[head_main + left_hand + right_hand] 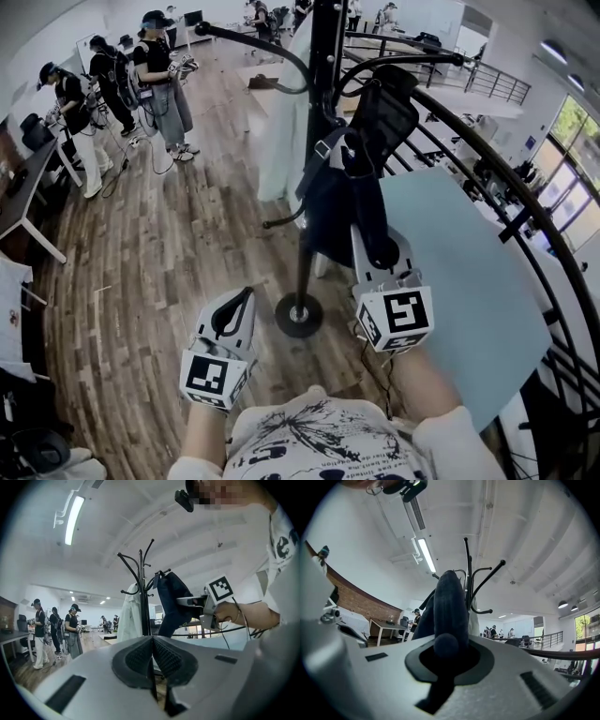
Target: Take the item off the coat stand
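No words, numbers or brand names can be read anywhere. The person's white shirt (319, 436) bears a dark print, too blurred to make out.

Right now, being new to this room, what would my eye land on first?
The tall black metal coat stand with curved hooks stands at centre, a dark navy fabric item hanging from it. The right gripper has its jaws closed on that fabric; the left gripper hangs lower, near the stand's round base, jaws together and empty.
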Action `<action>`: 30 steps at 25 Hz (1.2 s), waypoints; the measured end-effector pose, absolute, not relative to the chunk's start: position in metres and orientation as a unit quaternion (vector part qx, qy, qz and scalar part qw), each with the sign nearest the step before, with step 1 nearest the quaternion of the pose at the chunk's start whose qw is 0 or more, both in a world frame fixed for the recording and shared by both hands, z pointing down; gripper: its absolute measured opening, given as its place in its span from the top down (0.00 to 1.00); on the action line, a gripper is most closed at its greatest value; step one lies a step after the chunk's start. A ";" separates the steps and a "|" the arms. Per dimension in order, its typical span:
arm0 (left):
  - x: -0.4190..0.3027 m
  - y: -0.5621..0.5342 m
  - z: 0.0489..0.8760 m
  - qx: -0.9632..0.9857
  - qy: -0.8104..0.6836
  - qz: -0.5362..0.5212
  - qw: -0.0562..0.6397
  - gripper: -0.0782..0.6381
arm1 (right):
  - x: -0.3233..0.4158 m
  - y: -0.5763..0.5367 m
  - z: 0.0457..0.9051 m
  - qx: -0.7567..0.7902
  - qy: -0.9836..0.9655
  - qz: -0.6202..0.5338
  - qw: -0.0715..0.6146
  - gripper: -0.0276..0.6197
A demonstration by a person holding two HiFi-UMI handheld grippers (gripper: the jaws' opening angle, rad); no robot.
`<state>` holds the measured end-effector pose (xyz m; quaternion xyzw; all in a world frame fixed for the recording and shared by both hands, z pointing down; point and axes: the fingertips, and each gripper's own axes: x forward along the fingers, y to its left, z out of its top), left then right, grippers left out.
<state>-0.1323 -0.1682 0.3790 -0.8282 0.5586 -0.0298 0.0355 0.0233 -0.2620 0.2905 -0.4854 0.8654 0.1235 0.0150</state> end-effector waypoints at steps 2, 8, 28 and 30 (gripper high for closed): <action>-0.133 -0.167 0.375 -0.827 0.561 -0.025 0.035 0.88 | 0.026 -0.253 0.306 -0.484 0.867 0.116 0.010 0.93; -0.130 -0.160 0.363 -0.829 0.557 -0.022 0.038 0.88 | 0.035 -0.233 0.352 -0.486 0.868 0.102 -0.007 0.93; -0.120 -0.163 0.345 -0.827 0.558 -0.011 0.060 0.88 | 0.047 -0.216 0.397 -0.473 0.879 0.050 -0.019 0.94; -0.118 -0.165 0.346 -0.828 0.557 -0.011 0.061 0.88 | 0.047 -0.217 0.396 -0.472 0.880 0.053 -0.018 0.94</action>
